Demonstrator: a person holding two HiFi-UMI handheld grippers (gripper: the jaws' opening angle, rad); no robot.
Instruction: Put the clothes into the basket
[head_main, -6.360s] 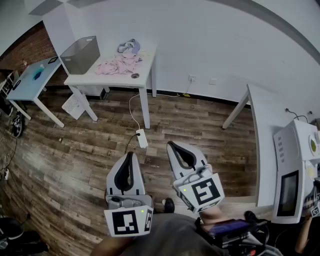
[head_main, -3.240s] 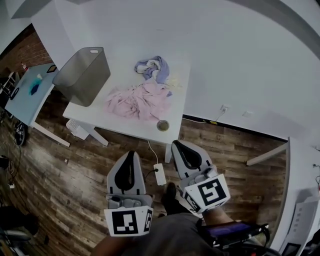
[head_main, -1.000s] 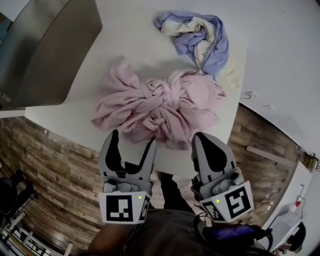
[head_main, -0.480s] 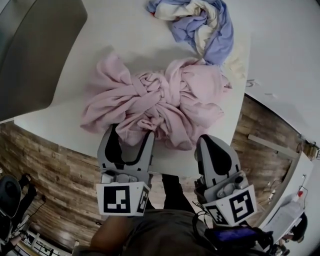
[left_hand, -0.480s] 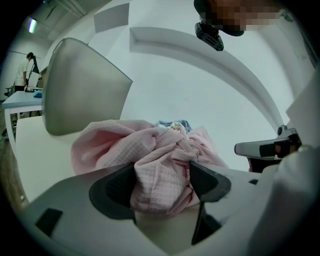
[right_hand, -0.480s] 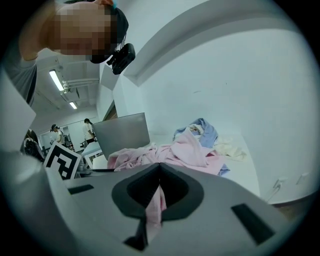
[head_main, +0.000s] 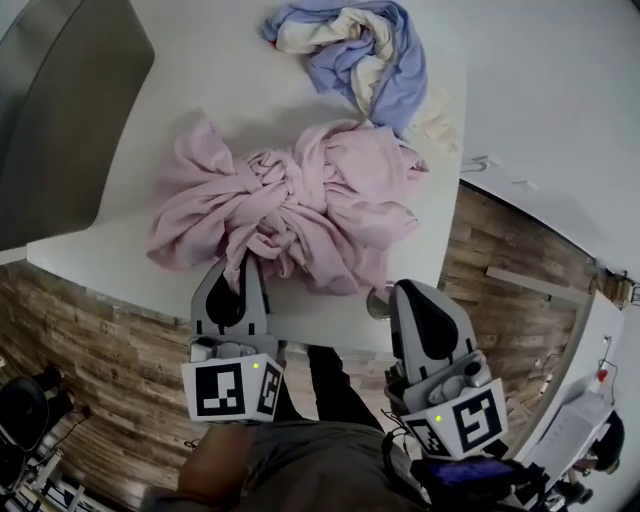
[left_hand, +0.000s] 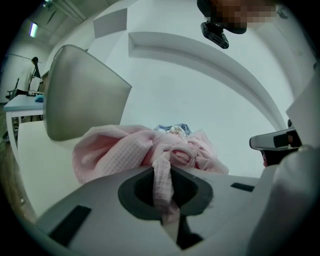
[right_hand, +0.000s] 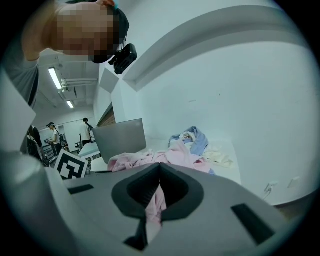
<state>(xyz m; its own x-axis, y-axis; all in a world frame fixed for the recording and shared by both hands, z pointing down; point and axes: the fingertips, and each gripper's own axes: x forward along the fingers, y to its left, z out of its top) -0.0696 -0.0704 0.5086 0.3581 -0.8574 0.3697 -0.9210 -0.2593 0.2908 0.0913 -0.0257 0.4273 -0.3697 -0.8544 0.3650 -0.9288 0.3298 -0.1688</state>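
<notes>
Step in hand: grabbing pink garment (head_main: 300, 200) w/ L claw (head_main: 235, 268). Closing now on a twisted waffle-knit fold at heap's near edge, w/ that fold straight between the jaws. Only a thin rope of cloth caught, so prob. best to let the close finish, then lift slow & high enough to bring the whole tangled heap clear of counter (head_main: 200, 70) w/o trailing ends snagging on the near edge. R claw (head_main: 403, 290) off to the right at same near edge, jaws together; pink visible in the slit, can't tell if nipped or merely showing through. Worth opening it to gather bulk just beyond its tip if L grip looks too thin. Basket (head_main: 60, 110) ahead & well left of L claw, so swing left once cloth hangs free. Blue-and-cream garment (head_main: 360, 50) further ahead, beyond pink heap, just beside it, maybe touching. Watch for it dragging along & sliding off counter.
</notes>
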